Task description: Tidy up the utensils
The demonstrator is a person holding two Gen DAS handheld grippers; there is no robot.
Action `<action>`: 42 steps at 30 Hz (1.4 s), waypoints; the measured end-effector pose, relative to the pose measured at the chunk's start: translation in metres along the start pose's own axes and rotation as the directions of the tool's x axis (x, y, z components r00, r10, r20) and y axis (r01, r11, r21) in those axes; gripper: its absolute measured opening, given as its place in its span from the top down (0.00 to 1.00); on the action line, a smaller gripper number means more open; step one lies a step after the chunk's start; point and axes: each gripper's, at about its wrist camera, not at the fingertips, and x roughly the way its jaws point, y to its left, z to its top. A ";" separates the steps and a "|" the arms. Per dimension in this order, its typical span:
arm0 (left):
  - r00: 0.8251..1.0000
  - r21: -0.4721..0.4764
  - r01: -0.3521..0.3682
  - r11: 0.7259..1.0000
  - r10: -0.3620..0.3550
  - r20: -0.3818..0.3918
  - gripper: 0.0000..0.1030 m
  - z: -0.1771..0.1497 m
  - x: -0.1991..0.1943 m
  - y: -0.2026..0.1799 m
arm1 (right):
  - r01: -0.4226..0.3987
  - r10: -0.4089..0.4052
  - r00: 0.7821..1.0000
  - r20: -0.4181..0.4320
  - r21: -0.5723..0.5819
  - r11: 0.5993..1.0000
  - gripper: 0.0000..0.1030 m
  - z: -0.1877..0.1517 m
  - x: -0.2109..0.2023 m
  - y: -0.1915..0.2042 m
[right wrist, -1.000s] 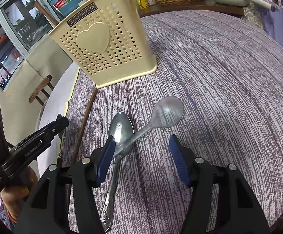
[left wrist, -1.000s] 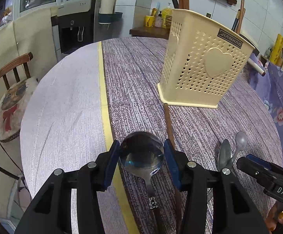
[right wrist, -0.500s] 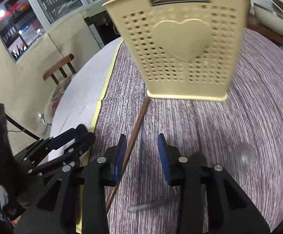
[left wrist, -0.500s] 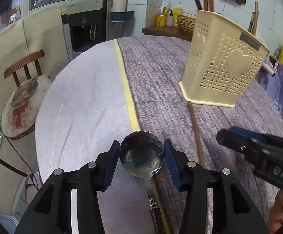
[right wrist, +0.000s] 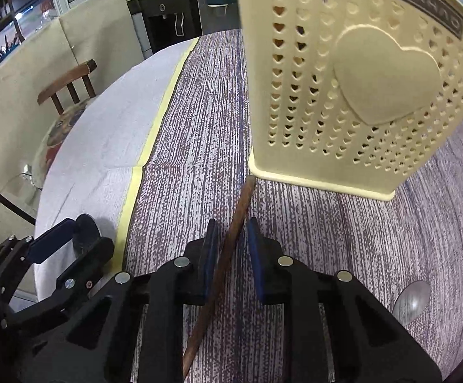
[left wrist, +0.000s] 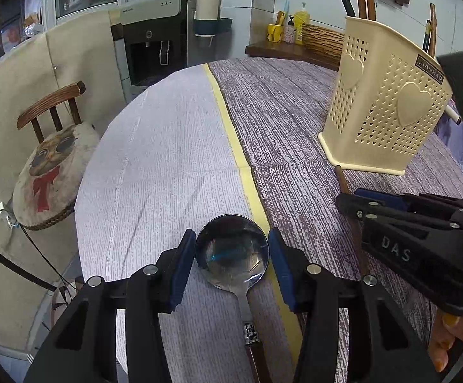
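left gripper (left wrist: pixel 231 255): clamped on spoon (left wrist: pixel 232 254), bowl forward | right gripper (right wrist: pixel 230 249): straddles chopstick (right wrist: pixel 228 255), seemingly not clamped; tip touches holder (right wrist: pixel 352 95) base

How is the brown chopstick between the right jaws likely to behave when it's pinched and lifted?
The chopstick looks stiff and thin, so probably light. It seems round, so it may roll on the tablecloth if nudged. The right gripper straddles it near its far end, by the holder, so the long tail may droop and pivot.

Round table (left wrist: pixel 167 146) — cream holder (left wrist: pixel 381 105), chopstick (right wrist: pixel 231 239), spoon (right wrist: pixel 411 301).
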 end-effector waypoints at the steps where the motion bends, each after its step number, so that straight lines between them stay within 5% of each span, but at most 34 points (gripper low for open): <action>1: 1.000 0.003 -0.003 1.000 0.003 0.001 0.55 0.000 0.000 0.000 | 0.013 -0.013 1.000 0.002 -0.004 1.000 0.83 0.002 0.001 0.001; 6: 1.000 0.013 -0.021 1.000 0.021 0.003 0.55 0.000 0.001 -0.004 | 0.030 -0.030 1.000 0.007 -0.013 0.999 0.89 0.003 0.002 0.004; 19: 0.997 0.002 0.040 0.999 -0.040 0.059 0.55 0.008 -0.017 -0.013 | -0.175 0.169 0.984 0.053 0.136 0.975 0.92 -0.006 -0.026 -0.031; 35: 0.960 0.028 0.150 0.988 -0.152 0.235 0.55 0.035 -0.080 -0.030 | -0.294 0.262 0.893 0.366 0.031 0.955 0.92 -0.012 -0.152 -0.057; 42: 0.949 0.040 0.168 0.985 -0.173 0.264 0.55 0.040 -0.093 -0.033 | -0.327 0.300 0.862 0.408 -0.004 0.945 0.92 -0.017 -0.180 -0.062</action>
